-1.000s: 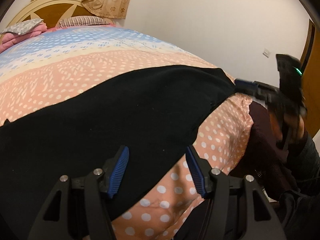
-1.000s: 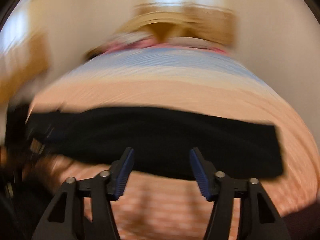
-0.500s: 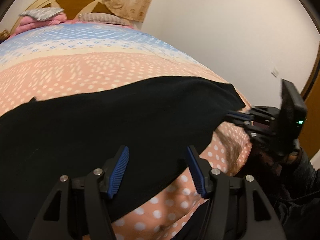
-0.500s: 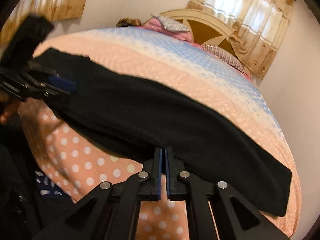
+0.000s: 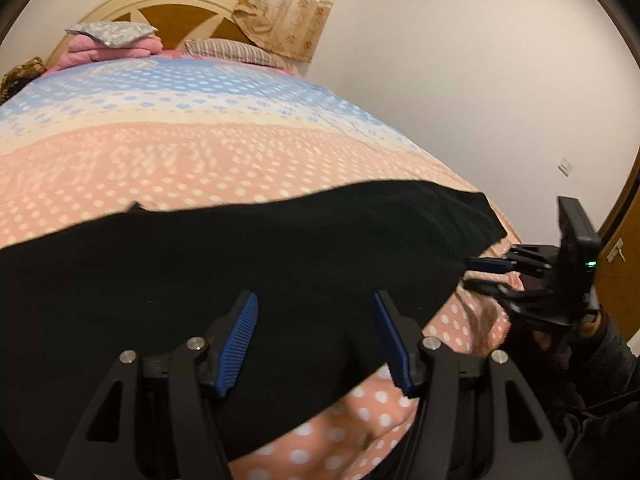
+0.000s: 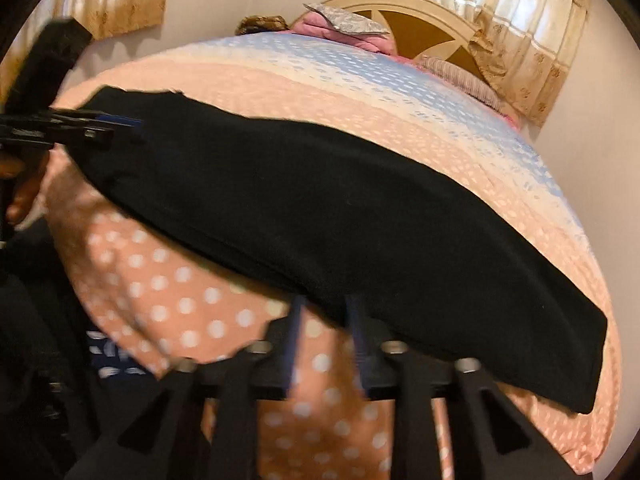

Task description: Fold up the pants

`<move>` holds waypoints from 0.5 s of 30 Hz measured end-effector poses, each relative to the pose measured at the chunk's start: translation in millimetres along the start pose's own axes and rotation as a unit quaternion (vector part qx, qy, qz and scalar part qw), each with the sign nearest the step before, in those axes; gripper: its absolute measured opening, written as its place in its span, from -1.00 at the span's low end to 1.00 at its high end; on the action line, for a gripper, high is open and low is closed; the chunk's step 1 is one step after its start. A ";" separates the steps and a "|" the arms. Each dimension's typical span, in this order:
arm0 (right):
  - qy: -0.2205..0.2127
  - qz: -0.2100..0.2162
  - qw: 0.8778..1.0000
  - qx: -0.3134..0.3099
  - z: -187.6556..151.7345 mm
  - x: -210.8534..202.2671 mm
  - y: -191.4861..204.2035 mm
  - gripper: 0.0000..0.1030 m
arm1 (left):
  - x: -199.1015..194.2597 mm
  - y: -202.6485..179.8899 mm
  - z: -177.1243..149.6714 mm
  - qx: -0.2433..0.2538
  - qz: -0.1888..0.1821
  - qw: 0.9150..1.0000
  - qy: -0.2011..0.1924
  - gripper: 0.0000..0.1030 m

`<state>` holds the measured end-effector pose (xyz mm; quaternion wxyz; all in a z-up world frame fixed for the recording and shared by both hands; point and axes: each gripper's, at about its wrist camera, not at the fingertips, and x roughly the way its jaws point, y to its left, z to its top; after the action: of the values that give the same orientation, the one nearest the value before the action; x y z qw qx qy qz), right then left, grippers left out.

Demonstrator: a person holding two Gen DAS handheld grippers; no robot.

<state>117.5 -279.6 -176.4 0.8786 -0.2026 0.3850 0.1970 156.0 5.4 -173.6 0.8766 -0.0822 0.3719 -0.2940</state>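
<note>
The long black cloth pants (image 5: 240, 264) lie across the pink dotted bed (image 5: 200, 164), both the left tool (image 5: 314, 340) and the right tool (image 6: 326, 344) wide apart, holding nothing.

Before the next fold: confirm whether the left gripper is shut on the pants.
No. The left gripper stands wide open over the black pants, its blue pads clearly apart, clamping no cloth.

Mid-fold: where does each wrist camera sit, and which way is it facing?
Left wrist: behind the open left tongs, over the pants, facing up the bed toward the headboard; right tongs at right.
Right wrist: behind the right tongs at the pants' near edge, similar heading; left tongs at left.
Shared: pants, bed, headboard.
</note>
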 end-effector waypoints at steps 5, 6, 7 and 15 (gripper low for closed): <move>-0.037 0.077 0.996 0.039 15.4 -17.1 5.2 -0.29 | -7.6 20.0 0.4 -0.002 0.065 0.998 -0.010 0.20; -0.043 0.090 0.994 0.046 20.5 -14.5 7.2 -0.29 | -7.4 23.3 1.0 -0.003 0.079 0.997 -0.007 0.20; -0.043 0.096 0.993 0.052 23.9 -5.9 10.5 -0.29 | -7.3 26.4 1.0 -0.003 0.088 0.996 -0.005 0.20; 0.025 0.161 0.981 0.101 21.0 42.4 13.7 -0.28 | -14.5 49.9 3.5 -0.034 0.119 0.992 -0.013 0.20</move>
<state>149.7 -249.4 -198.2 0.8413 -0.0528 0.4527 0.2908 173.1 54.1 -180.4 0.9070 -0.0712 0.3772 -0.1734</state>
